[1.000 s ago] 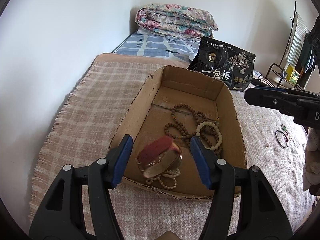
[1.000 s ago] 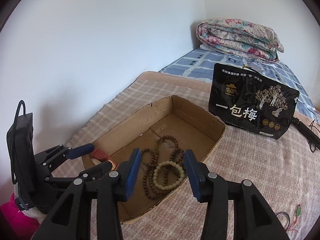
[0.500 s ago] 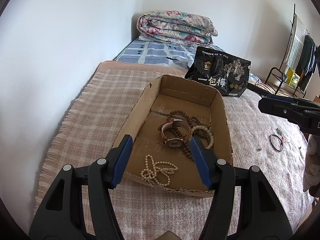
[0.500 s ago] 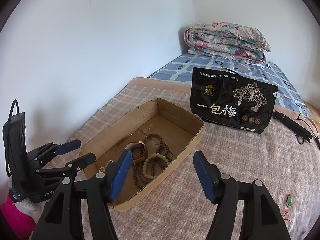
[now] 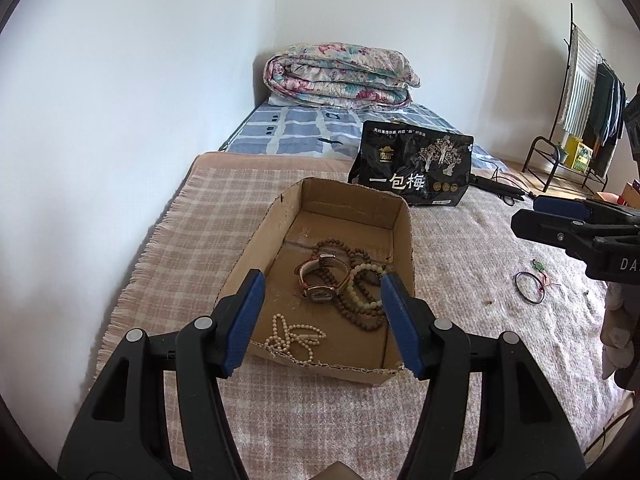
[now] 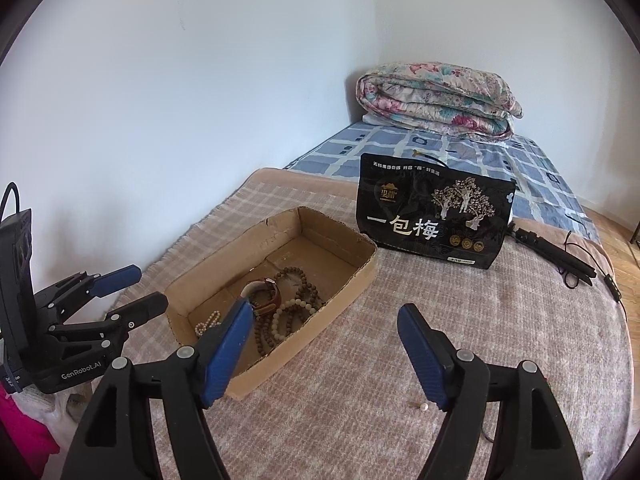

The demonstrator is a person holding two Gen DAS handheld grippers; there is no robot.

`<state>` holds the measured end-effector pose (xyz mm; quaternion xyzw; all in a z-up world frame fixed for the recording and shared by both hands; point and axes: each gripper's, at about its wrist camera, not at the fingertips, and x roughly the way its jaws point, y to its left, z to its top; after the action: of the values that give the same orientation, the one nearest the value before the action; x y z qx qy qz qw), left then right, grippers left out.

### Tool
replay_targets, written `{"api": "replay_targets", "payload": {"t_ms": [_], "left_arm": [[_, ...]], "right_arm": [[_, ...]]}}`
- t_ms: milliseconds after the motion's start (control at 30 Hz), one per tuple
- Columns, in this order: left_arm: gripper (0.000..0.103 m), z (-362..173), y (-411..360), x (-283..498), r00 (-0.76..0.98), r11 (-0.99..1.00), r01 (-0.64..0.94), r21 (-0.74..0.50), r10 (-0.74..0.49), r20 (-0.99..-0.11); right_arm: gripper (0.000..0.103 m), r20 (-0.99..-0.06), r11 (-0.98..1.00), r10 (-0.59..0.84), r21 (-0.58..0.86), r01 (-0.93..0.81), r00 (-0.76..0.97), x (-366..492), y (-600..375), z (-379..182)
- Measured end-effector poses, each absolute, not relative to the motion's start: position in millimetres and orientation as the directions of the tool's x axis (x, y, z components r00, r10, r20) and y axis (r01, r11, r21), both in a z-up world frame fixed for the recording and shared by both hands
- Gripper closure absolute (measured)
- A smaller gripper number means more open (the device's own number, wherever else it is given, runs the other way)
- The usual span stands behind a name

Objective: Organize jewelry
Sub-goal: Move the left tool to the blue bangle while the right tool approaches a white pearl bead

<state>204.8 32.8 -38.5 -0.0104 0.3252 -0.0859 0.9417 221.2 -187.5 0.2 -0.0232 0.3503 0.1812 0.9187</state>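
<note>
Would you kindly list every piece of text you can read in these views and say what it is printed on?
"一包梅": large gold characters on the black pouch.
"GenRobot.AI": on the left gripper body, right wrist view.
"DA": cut-off letters on the right gripper body, left wrist view.
Small print and logo on the pouch: too small to read.

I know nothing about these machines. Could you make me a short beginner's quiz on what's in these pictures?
1. True or false: the watch lies inside the cardboard box.
2. What stands just behind the box? A) black bag B) lamp C) mug
3. Fill in: the left claw is ____ and holds nothing.

Key:
1. True; it rests on the brown bead strands.
2. A, the black bag.
3. Open; the right claw is too.
</note>
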Motion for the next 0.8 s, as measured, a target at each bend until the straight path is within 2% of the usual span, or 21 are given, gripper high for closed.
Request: {"api": "replay_targets", "payload": {"t_ms": [400,667,733,800], "left_arm": [[0.041,-19,7,182,0.793,0.978,0.202,-0.050,-0.193,-0.578],[0.041,-14,-11,175,0.790,0.971,0.234,-0.040,-0.214,-0.575],[0.039,-14,-16,174,0.785,0.969,0.243,-0.043,-0.223,-0.578],[0.035,-14,-20,173,0.785,0.967,0.252,-0.042,-0.230,-0.575]], "right_arm": [[0.010,-0.631,0.952,0.261,0.042,-0.304,0.731,192,-217,12],[0.009,-0.626,0.969,0.192,0.002,-0.245,0.756,178,-246,16],[0.009,-0.624,0.974,0.178,-0.001,-0.228,0.761,174,-255,17],[0.003,-0.622,0.978,0.164,-0.001,-0.210,0.766,169,-266,17]]}}
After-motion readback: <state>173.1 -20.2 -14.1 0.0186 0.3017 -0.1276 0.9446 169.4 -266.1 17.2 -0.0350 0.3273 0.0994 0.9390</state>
